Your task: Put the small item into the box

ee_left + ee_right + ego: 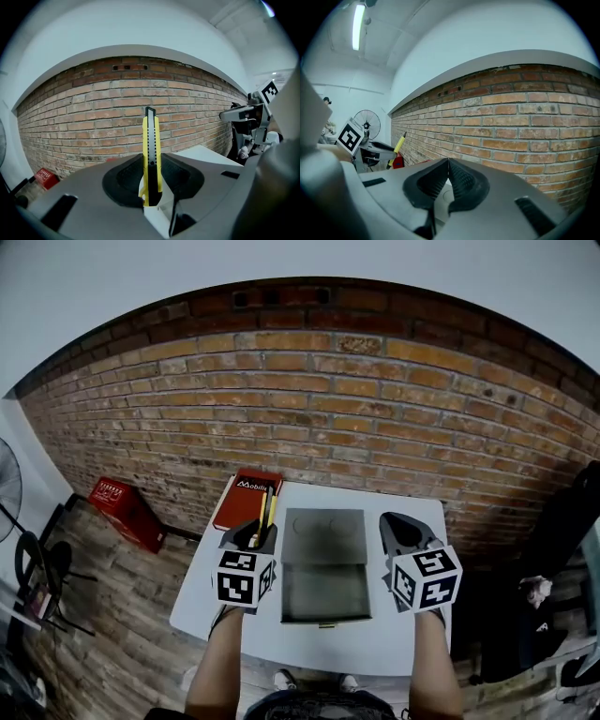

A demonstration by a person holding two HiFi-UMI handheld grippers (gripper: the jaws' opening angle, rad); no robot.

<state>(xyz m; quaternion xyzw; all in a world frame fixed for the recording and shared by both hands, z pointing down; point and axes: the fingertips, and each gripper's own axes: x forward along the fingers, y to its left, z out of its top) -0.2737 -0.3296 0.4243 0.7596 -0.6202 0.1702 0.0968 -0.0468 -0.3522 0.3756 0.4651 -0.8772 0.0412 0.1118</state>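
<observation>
My left gripper [249, 538] was clamped on the lower end of a yellow utility knife [151, 154], which stood upright over the bench [309, 652]. My right gripper [405, 532] was pinched shut on nothing at the far side of the open grey box [323, 592]. To place it well, I judged I should swing the knife right over the tray and lay it low and flat before letting go, clear of the opened lid [323, 535] and the red notebook [246, 498] beyond.
</observation>
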